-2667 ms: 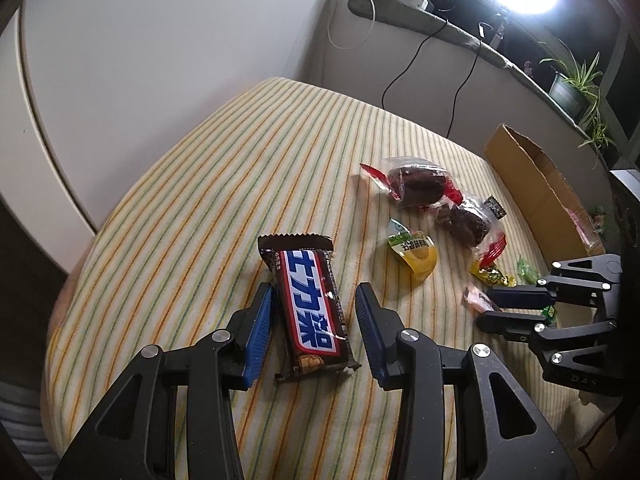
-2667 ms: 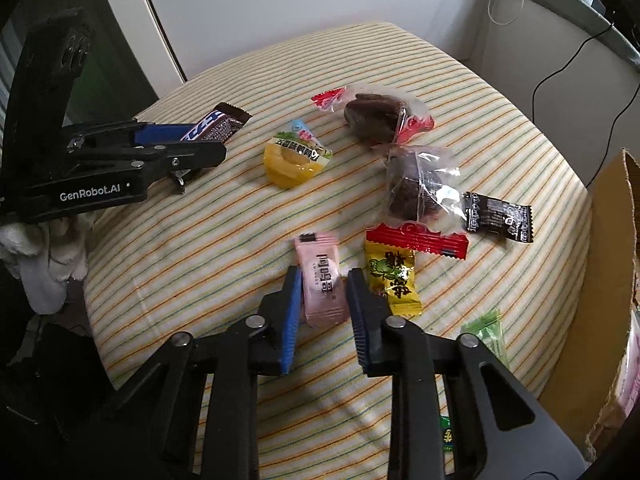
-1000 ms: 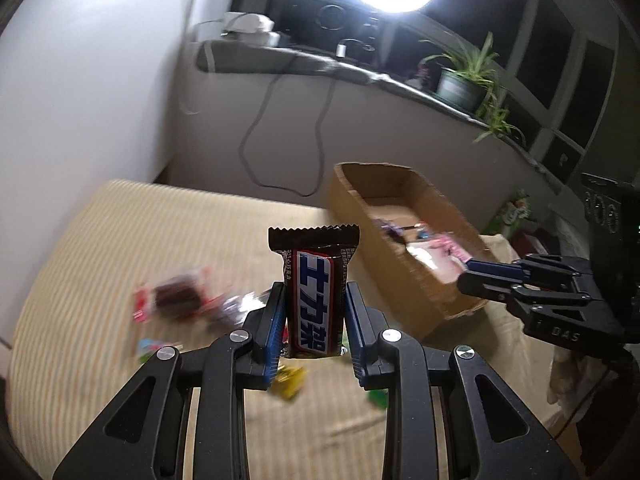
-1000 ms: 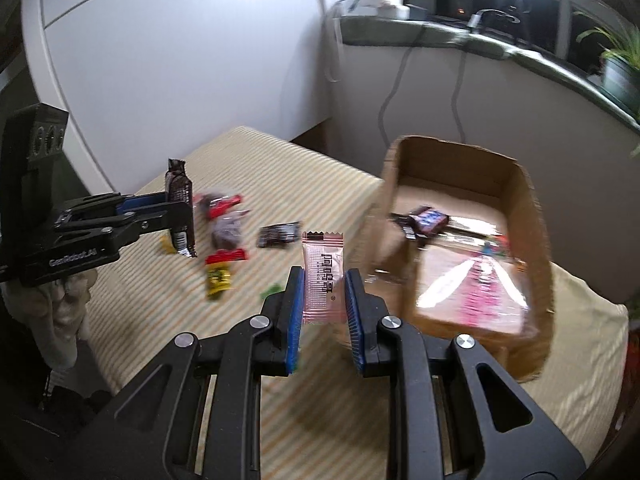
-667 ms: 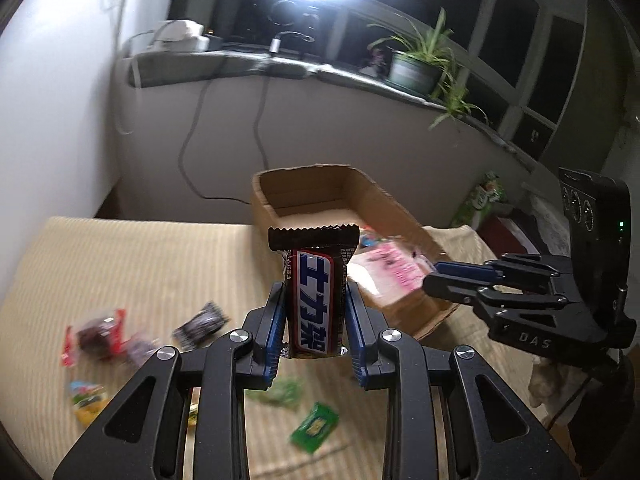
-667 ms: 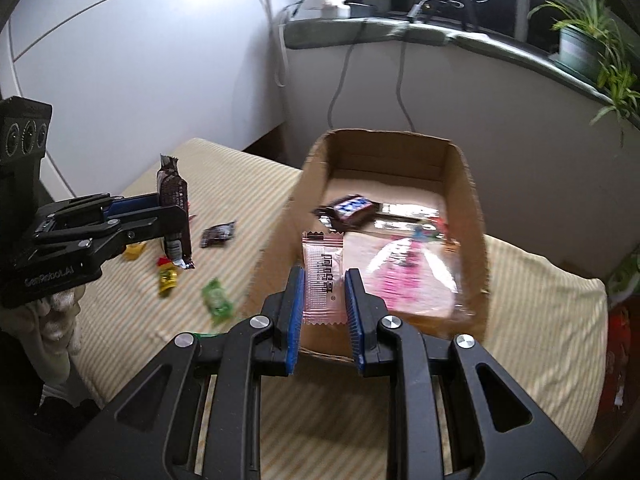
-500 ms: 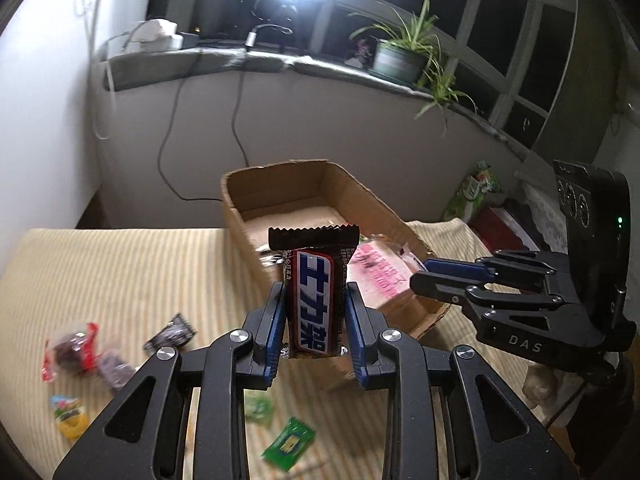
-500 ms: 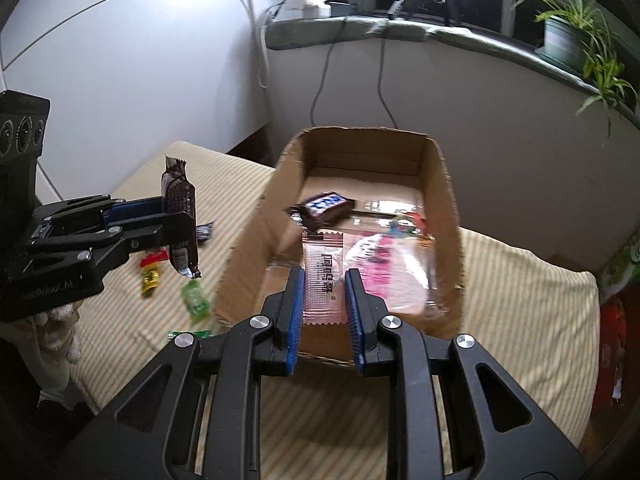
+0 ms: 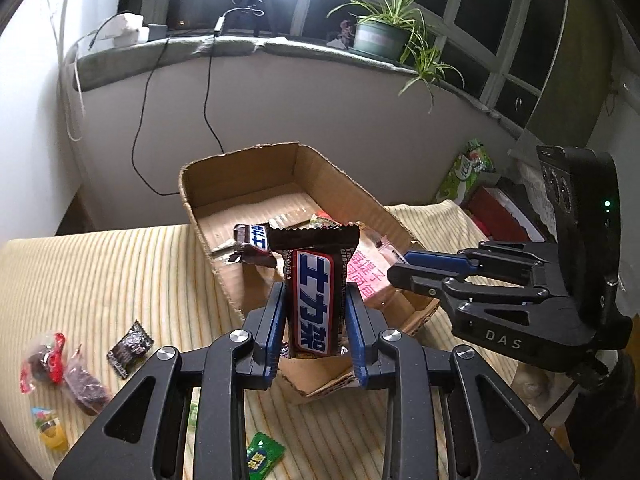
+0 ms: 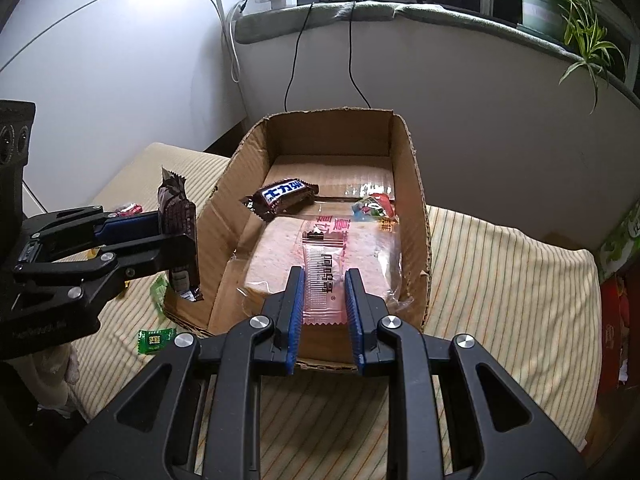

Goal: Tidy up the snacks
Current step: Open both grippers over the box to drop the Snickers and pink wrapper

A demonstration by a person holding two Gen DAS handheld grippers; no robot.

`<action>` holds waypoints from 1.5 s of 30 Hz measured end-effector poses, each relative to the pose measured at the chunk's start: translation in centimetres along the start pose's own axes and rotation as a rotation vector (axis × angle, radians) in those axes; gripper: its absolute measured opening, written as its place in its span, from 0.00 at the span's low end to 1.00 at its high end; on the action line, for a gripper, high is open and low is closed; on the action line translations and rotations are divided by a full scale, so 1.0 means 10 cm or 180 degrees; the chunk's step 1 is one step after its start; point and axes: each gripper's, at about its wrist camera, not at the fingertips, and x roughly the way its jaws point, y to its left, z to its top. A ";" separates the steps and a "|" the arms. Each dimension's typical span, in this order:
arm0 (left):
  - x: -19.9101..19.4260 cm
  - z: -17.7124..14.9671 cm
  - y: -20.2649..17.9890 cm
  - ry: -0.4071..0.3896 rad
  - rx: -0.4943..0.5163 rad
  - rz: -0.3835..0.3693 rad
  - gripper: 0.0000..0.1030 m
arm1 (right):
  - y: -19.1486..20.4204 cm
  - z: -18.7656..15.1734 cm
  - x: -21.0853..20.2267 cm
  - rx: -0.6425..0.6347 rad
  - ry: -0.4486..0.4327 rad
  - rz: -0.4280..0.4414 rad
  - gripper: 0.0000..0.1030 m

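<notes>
My left gripper [image 9: 316,320] is shut on a brown chocolate bar [image 9: 316,296] with a blue and white label, held upright above the near left corner of the cardboard box [image 9: 256,172]. In the right wrist view the same bar [image 10: 178,232] hangs in the left gripper [image 10: 176,244] beside the box's left wall. My right gripper [image 10: 324,292] is shut on a pink snack packet [image 10: 324,276], held over the near end of the box [image 10: 412,184]. Inside lie another chocolate bar [image 10: 284,196], a bag of bread [image 10: 276,252] and small candies [image 10: 374,208].
Loose snacks lie on the striped cloth: a black wrapper [image 9: 130,348], dark cakes in red-edged wrappers [image 9: 60,372], a yellow jelly cup [image 9: 50,432] and green candies [image 9: 262,456] [image 10: 154,340]. Cables hang down the wall behind. Potted plants stand on the sill [image 9: 380,36].
Both grippers have lifted their snacks off the cloth and carried them to the box. In the last half second both moved a little closer over its near end.
</notes>
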 end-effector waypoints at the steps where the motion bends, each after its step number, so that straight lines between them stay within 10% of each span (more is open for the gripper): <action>1: 0.01 0.00 -0.01 0.0003 0.0006 0.0001 0.26 | -0.01 0.00 0.01 0.0003 0.0003 -0.0001 0.21; 10: 0.04 0.01 -0.02 0.0024 0.0019 0.0041 0.30 | -0.10 0.00 0.04 0.0050 0.0010 0.0001 0.22; 13: 0.03 0.01 -0.02 0.0016 0.0028 0.0042 0.37 | -0.12 -0.01 0.04 0.0053 0.0001 -0.0044 0.53; 19: 0.00 0.01 -0.02 -0.0009 0.0035 0.0080 0.48 | -0.14 -0.01 -0.03 0.0077 -0.0084 -0.0104 0.73; 45: -0.43 -0.14 0.16 -0.0218 -0.0057 0.0175 0.61 | 0.26 -0.02 -0.33 -0.0012 -0.0250 -0.0157 0.76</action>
